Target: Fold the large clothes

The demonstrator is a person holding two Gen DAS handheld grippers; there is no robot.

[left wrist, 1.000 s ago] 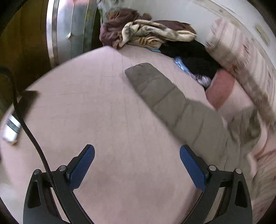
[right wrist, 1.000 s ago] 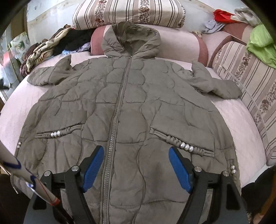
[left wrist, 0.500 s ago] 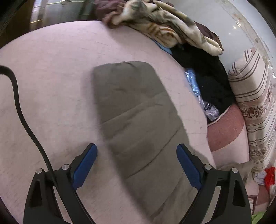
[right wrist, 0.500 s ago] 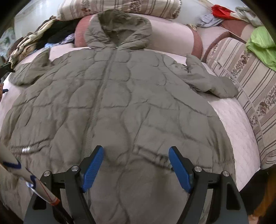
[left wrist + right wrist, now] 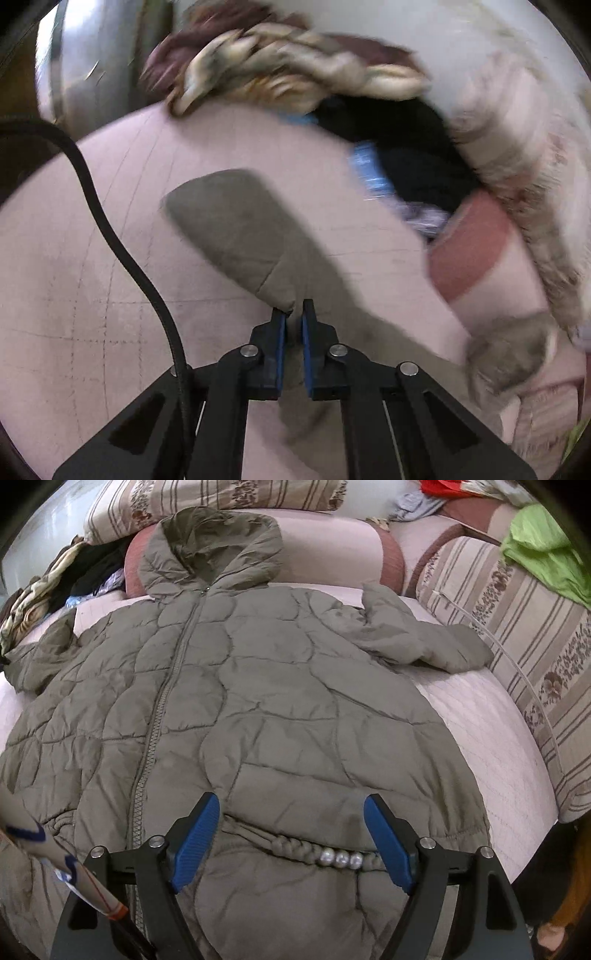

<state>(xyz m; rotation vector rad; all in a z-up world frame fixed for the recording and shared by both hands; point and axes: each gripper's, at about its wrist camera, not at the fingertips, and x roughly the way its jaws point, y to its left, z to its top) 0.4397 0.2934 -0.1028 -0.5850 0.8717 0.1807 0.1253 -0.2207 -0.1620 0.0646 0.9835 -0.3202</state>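
Note:
An olive quilted hooded jacket (image 5: pixel 258 664) lies face up and zipped on the pink bed cover (image 5: pixel 480 716), with its hood (image 5: pixel 214 542) resting on a bolster. My left gripper (image 5: pixel 293 314) is shut on an edge of the jacket's left sleeve (image 5: pixel 236 221), which is pinched between the blue pads. The view there is blurred by motion. My right gripper (image 5: pixel 291 805) hovers over the lower right front, above the braided pocket trim with pearls (image 5: pixel 340 857). Its jaws are opening and the pads press on nothing. The right sleeve (image 5: pixel 424 642) lies spread toward the striped cushion.
A heap of clothes (image 5: pixel 288 74) sits at the bed's far left corner. Striped cushions (image 5: pixel 517 627) line the right side, with a green cloth (image 5: pixel 543 554) on top. A black cable (image 5: pixel 110 229) crosses the left wrist view. A white stick (image 5: pixel 55 856) is at lower left.
My left gripper moved onto the sleeve and shut on its edge. My right gripper shifted to the right across the jacket, from the zipper to the right pocket.

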